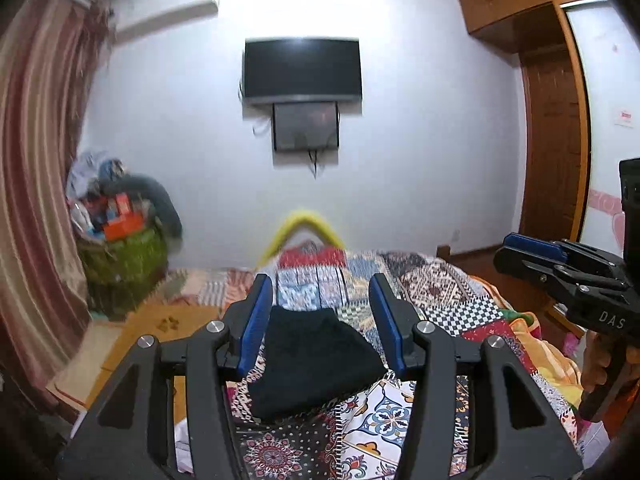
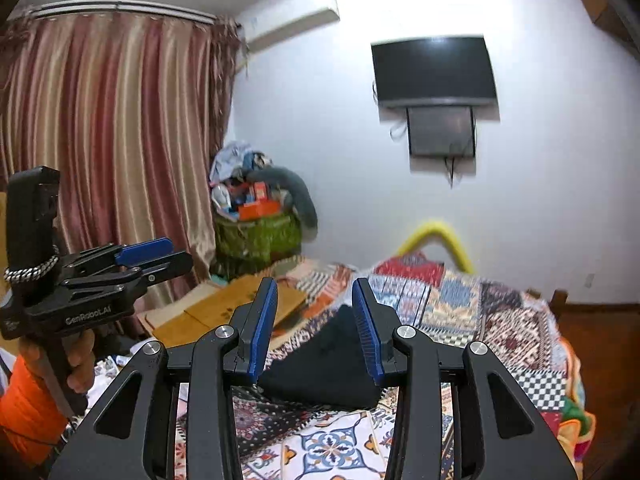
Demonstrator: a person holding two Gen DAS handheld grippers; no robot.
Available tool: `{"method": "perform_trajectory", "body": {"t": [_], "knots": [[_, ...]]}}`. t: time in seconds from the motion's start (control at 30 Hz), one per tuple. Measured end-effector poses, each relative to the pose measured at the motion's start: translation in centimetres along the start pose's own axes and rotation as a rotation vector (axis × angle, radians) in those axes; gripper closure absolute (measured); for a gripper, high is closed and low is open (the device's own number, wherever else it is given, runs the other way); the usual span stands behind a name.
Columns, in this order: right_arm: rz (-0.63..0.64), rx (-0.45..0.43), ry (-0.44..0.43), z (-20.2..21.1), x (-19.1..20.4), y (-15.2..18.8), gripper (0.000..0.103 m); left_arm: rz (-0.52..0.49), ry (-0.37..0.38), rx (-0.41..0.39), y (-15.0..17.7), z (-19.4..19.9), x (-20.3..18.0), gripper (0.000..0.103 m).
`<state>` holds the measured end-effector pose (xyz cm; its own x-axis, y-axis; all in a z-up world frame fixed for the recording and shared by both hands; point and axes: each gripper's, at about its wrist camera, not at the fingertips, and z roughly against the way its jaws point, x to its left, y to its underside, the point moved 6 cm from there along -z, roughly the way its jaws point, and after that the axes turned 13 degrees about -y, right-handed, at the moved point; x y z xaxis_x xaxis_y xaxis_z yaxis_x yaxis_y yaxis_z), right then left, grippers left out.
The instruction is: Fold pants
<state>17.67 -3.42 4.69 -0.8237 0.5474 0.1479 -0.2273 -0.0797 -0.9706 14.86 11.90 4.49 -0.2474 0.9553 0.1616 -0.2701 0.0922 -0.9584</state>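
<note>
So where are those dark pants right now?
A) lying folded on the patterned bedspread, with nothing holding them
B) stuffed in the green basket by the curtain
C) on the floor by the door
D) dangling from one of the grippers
A: the dark pants lie as a compact bundle on the bedspread, and both the left gripper and right gripper are open above them.

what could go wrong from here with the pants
1. The pants lie as a compact dark bundle on the quilt; the dark cloth hides its edges, so a grasp could take several layers and undo the fold.
2. Both grippers, left and right, are open and raised above the bundle; lowering them could snag the loose quilt.
3. The two grippers are close side by side and might collide.
</note>
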Motion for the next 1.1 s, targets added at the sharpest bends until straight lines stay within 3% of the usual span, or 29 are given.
{"method": "perform_trajectory", "body": {"t": [0.13,0.27,0.47,0.67,1.1], "knots": [[0.046,-0.042,0.004,2.1,2.7,0.7,0.068,0.02,-0.03,-0.047,0.8,3.4,-0.2,0.047],[0.068,-0.044,0.042,2.3,3.7,1.7,0.065,0.056,-0.073,-0.081,1.5,5.3,0.1,0.02],[0.025,-0.053,0.074,2.9,3.5,2.9,0.022,0.066,-0.07,-0.077,2.4,6.4,0.0,0.001],[0.0,-0.043,0.136,3.4,3.0,3.6,0.01,0.087,-0.069,-0.065,3.0,6.4,0.5,0.0],[-0.033,-0.04,0.143,3.8,2.8,4.4,0.009,0.087,-0.06,-0.028,4.3,5.5,0.2,0.0]]}}
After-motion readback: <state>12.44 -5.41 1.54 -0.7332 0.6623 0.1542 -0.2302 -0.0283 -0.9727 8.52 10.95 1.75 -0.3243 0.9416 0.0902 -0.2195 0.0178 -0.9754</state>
